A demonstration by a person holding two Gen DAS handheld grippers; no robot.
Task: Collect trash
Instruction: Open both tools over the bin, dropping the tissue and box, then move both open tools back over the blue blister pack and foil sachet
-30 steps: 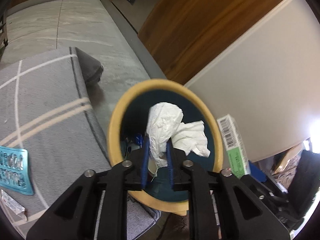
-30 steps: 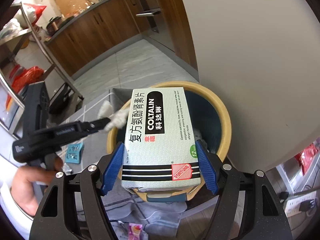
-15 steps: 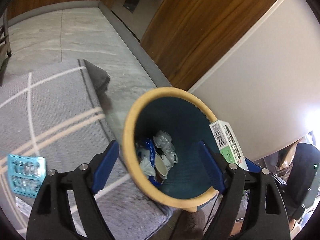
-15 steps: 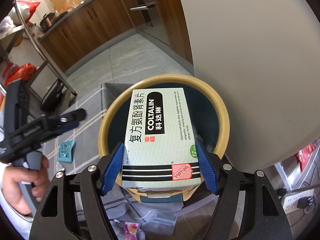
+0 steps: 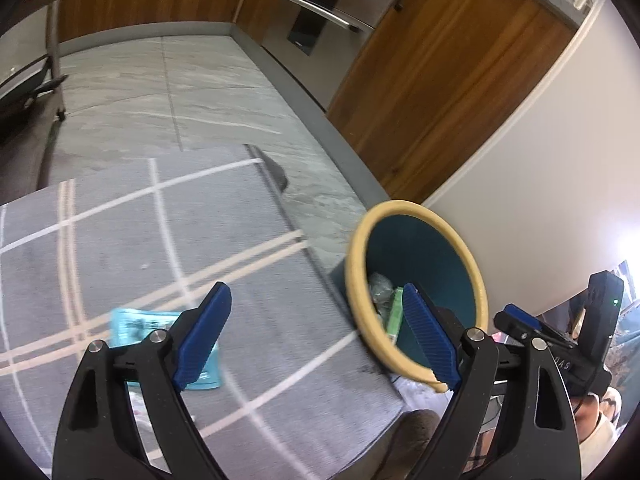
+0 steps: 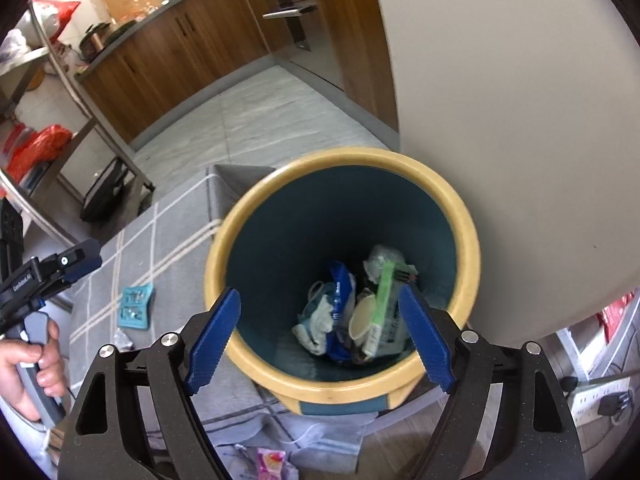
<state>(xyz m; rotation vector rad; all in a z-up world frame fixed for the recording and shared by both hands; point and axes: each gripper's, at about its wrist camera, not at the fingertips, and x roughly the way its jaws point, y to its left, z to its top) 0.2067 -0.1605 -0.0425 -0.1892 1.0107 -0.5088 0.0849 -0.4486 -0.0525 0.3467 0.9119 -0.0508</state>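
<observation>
My right claw (image 6: pixel 320 336) has just spread, empty; the box (image 6: pixel 382 312) lies in the bin (image 6: pixel 340 390), long axis seemingly leaning upright. My left claw (image 5: pixel 316 336) has just widened, empty.

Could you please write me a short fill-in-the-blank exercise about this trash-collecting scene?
1. The medicine box now lies inside the ____.
2. The bin's rim is coloured ____.
3. The teal blister pack lies on the grey ____.
4. Both the left gripper and the right gripper are ____.

Missing words: bin; yellow; rug; open
</observation>
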